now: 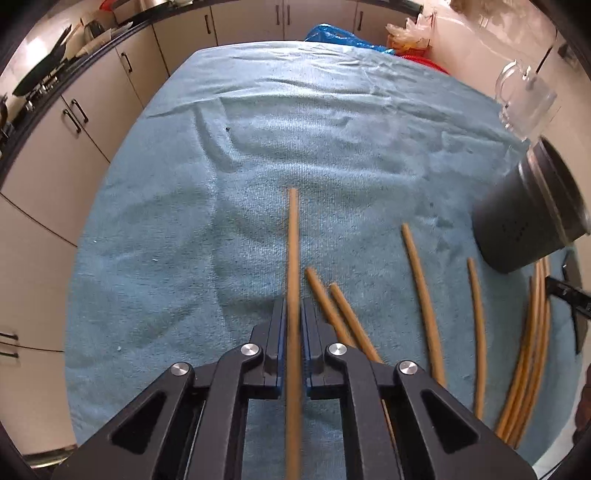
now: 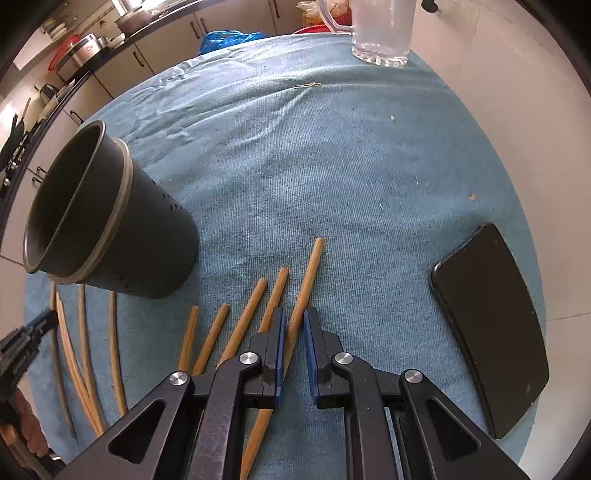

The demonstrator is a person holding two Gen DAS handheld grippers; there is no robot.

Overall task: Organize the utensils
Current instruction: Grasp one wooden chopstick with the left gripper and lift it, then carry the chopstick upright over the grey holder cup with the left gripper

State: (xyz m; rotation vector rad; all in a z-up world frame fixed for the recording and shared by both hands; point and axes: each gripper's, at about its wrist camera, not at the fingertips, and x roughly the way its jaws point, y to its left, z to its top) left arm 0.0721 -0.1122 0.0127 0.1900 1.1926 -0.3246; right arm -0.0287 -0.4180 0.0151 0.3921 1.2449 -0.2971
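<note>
My left gripper [image 1: 293, 302] points down at the blue towel [image 1: 295, 129] and is shut on a wooden chopstick [image 1: 293, 240] that runs straight out between its pads. Several more chopsticks [image 1: 421, 291] lie loose to its right. The dark utensil holder [image 1: 524, 221] stands at the far right, upright and empty as far as I can see. In the right wrist view, my right gripper [image 2: 294, 314] is shut on another chopstick [image 2: 310, 269], which crosses its pads at a slant. Beside it lie several chopsticks [image 2: 247, 314], with the holder [image 2: 122, 221] to the left.
A clear glass mug [image 2: 380, 33] stands at the far edge of the towel. A black phone [image 2: 491, 325] lies flat to the right of my right gripper. Kitchen cabinets [image 1: 74, 122] run along the left, and a blue plastic bag [image 1: 332, 35] sits behind the table.
</note>
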